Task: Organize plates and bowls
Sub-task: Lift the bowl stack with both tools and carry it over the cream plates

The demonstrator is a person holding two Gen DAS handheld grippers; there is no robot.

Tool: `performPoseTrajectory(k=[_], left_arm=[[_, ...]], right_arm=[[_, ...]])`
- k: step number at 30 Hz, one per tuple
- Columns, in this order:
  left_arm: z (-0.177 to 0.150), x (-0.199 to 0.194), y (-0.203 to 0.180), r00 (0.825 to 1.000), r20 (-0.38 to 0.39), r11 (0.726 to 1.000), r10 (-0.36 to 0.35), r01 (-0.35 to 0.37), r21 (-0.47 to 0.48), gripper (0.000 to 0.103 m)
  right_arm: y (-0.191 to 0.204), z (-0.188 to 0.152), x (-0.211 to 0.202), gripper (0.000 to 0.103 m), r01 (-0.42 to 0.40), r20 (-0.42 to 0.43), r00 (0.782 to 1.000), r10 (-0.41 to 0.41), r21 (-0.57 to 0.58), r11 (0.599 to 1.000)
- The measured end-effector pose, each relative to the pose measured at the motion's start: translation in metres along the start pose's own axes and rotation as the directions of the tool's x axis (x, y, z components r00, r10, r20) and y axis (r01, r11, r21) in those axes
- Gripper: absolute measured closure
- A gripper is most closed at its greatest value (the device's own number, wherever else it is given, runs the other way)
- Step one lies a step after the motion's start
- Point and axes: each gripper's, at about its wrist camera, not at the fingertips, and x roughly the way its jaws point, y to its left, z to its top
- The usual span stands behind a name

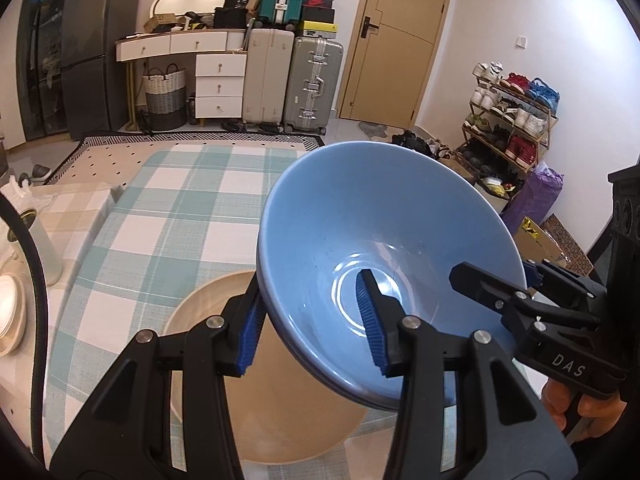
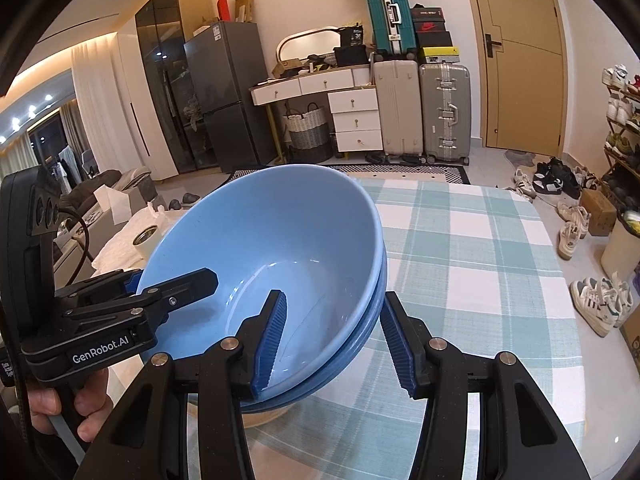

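Two glossy blue bowls [image 1: 372, 240], nested as one stack, hang tilted above a round, matte beige plate [image 1: 280, 400] on the counter [image 1: 168, 216], which wears a woven teal-and-white check cloth. The left hand-held gripper [image 1: 310, 324] pinches the stack's left rim between ribbed blue pads [image 1: 370, 320] (one inside, one outside the wall). The right hand-held gripper [image 2: 334, 340] straddles the opposite rim; its inner pad touches the bowl, its outer pad looks slightly apart, so I cannot tell whether it grips.
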Motion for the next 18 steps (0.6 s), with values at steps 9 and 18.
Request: performPoseTrajectory(k=[9, 18], left_arm=[[-0.003, -0.023, 0.033, 0.998, 0.015, 0.998, 0.053, -0.053, -0.042, 0.062], [-0.012, -0.022, 0.059, 0.993, -0.002, 0.991, 0.116, -0.116, -0.060, 0.062]], right_arm=[[0.031, 0.007, 0.021, 0.053, -0.045, -0.020, 0.999, 0.044, -0.034, 0.998], [0.050, 0.003, 0.050, 0.053, -0.090, -0.057, 0.995, 0.087, -0.051, 0.995]])
